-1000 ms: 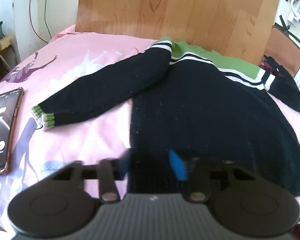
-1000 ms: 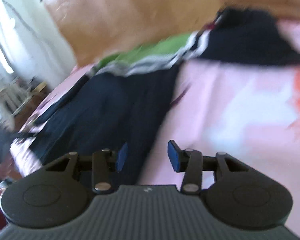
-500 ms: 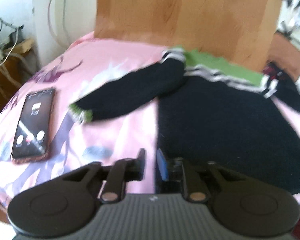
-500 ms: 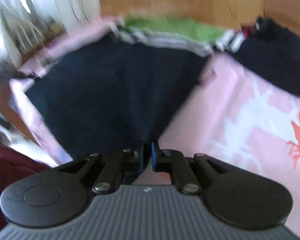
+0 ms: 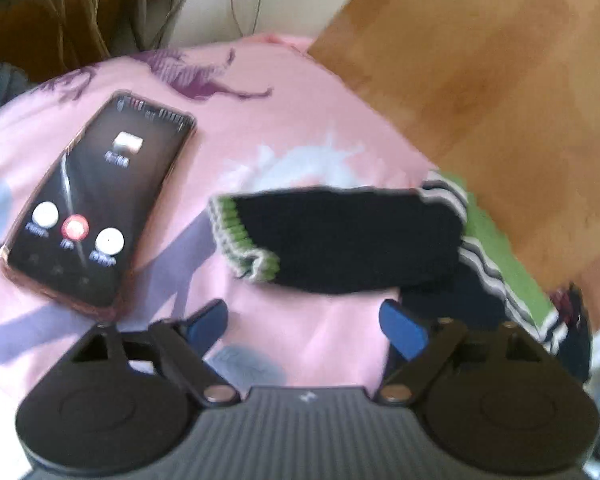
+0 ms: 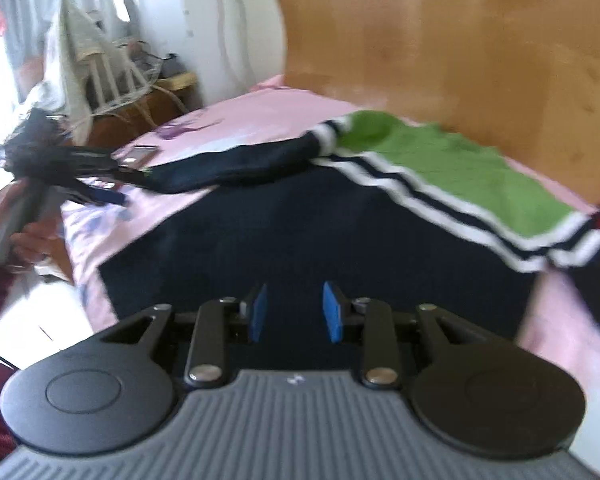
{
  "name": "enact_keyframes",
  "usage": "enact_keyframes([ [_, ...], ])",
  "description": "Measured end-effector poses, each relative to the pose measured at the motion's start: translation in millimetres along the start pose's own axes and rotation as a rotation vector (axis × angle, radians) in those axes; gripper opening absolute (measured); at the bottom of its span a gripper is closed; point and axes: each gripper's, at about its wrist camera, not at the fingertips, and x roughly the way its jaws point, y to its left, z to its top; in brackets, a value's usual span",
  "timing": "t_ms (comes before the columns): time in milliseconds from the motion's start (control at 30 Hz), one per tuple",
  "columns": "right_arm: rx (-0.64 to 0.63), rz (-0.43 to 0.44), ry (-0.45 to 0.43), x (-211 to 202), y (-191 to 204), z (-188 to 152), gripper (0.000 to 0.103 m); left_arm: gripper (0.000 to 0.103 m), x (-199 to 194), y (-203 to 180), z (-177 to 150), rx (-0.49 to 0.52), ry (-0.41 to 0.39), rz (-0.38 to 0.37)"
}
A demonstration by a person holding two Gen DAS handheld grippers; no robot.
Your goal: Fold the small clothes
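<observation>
Two views, left first: my left gripper [image 5: 304, 326] hangs tilted over the pink bedsheet [image 5: 292, 128], tongs spread wide and empty, with the sweater's sleeve [image 5: 340, 240] stretched out at twelve o'clock and the phone [image 5: 96, 204] at ten; to fold well I judge I should take the sleeve by its green cuff [image 5: 244, 240] and keep clear of the phone. From the right, my right gripper [image 6: 294, 316] hovers low over the sweater [image 6: 300, 232], tongs partly open and gripping nothing, the green band [image 6: 452, 168] at one o'clock.
</observation>
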Motion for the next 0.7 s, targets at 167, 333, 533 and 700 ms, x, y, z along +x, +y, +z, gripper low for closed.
enact_keyframes([
  [167, 0.063, 0.006, -0.040, 42, 9, -1, 0.034, 0.009, 30, 3, 27, -0.121, -0.038, 0.048],
  [333, 0.135, -0.031, -0.029, 68, 0, 10, 0.034, 0.008, -6, -9, 93, -0.110, -0.273, 0.139],
  [533, 0.226, 0.010, -0.036, 67, -20, -1, 0.034, 0.008, -39, -54, 209, -0.056, -0.493, 0.224],
  [700, 0.304, 0.088, -0.117, 65, -37, -17, 0.034, 0.009, 6, -148, 227, 0.128, -0.438, 0.176],
])
